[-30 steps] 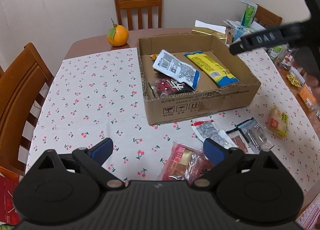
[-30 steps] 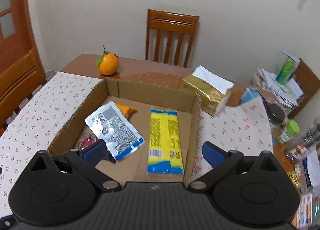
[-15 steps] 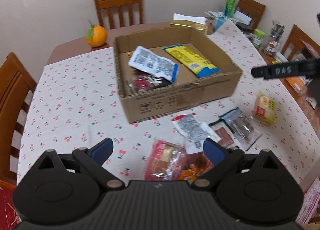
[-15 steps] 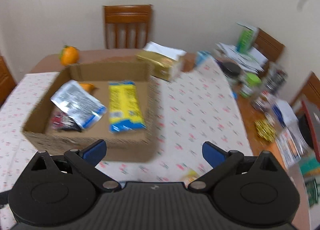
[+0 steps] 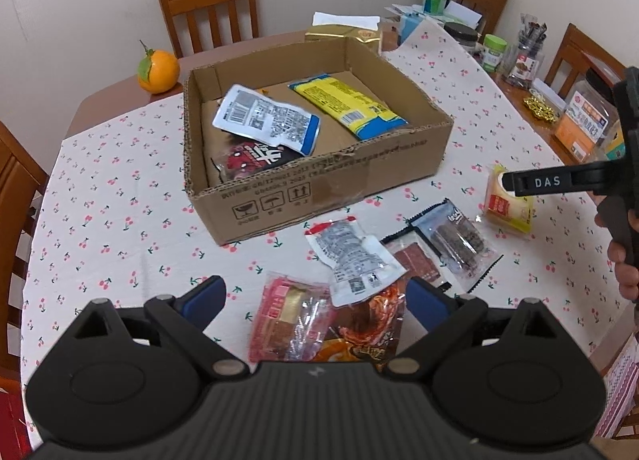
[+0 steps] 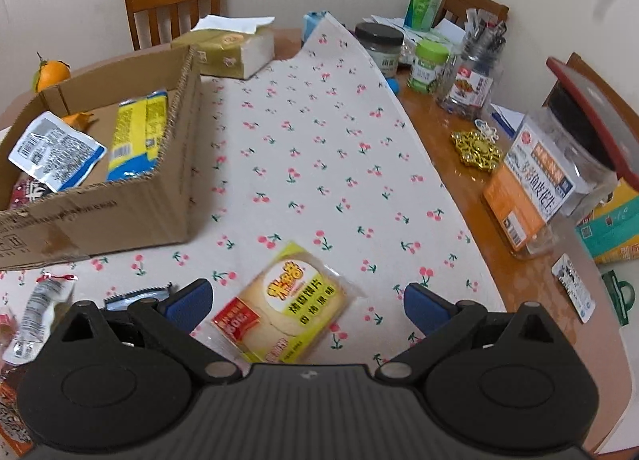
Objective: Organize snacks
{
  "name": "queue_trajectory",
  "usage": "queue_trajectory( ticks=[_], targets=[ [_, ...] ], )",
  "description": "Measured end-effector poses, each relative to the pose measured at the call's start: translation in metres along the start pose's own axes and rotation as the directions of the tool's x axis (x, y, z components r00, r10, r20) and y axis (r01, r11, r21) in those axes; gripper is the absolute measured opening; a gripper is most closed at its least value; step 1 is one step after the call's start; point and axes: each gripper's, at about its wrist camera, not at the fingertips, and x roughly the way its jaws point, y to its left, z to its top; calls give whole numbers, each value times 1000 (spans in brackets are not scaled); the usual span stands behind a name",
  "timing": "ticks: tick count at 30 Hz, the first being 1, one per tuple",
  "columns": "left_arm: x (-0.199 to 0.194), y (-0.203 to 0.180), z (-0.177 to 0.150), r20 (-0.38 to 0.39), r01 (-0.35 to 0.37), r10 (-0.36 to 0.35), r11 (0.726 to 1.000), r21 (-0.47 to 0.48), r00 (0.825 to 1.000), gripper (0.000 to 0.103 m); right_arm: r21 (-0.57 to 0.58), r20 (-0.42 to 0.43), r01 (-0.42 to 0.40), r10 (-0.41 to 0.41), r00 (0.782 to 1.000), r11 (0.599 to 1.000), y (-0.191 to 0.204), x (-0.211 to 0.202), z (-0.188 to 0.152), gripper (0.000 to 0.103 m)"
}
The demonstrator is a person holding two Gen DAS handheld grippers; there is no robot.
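Note:
A cardboard box (image 5: 331, 196) on the cherry-print cloth holds a white-blue pouch (image 5: 265, 118), a yellow packet (image 5: 347, 104) and a dark red-black packet (image 5: 255, 156). Several loose snack packets (image 5: 351, 260) lie in front of it. My left gripper (image 5: 317, 298) is open and empty, just above a red packet (image 5: 291, 316). My right gripper (image 6: 305, 302) is open and empty over a yellow bread packet (image 6: 291, 300), which also shows in the left wrist view (image 5: 507, 204). The box shows at the left of the right wrist view (image 6: 131, 208).
An orange (image 5: 157, 70) and a gold tissue pack (image 6: 227, 48) sit behind the box. Jars, bottles and boxes (image 6: 531, 184) crowd the bare wood strip on the right. Wooden chairs (image 5: 207, 0) stand around the table.
My right gripper has left the box, swung right and come down over the yellow bread packet. My left gripper has shifted toward the loose packets in front of the box. Both stay open.

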Motion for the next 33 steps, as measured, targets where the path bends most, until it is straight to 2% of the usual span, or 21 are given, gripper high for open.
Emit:
queue_trajectory(
  ticks=[6, 9, 12, 15, 16, 20, 29, 33],
  targets=[
    [7, -5, 5, -21, -12, 12, 1000, -2, 1000, 97, -121, 108, 1, 12, 994, 993, -6, -15, 13, 103],
    [11, -9, 9, -27, -8, 8, 1000, -3, 1000, 97, -246, 216, 44, 11, 976, 968, -14, -33, 27, 103],
    [17, -18, 15, -37, -2, 2, 1000, 6, 999, 97, -358, 356, 165, -29, 934, 919, -26, -50, 41, 103],
    [22, -30, 22, -48, 13, -12, 1000, 24, 999, 97, -414, 495, 301, -65, 866, 859, -46, -56, 53, 103],
    [24, -34, 24, -52, 17, -16, 999, 32, 999, 97, -422, 526, 329, -67, 848, 845, -54, -56, 58, 103],
    [31, -52, 34, -75, 25, -20, 997, 67, 997, 97, -429, 601, 411, -85, 795, 805, -79, -49, 71, 103],
    [46, -79, 49, -110, 27, -14, 993, 118, 994, 97, -396, 632, 427, -95, 769, 813, -115, -31, 81, 103],
    [49, -84, 53, -120, 28, -13, 992, 123, 993, 97, -387, 624, 404, -87, 777, 829, -121, -28, 80, 103]
  ],
)
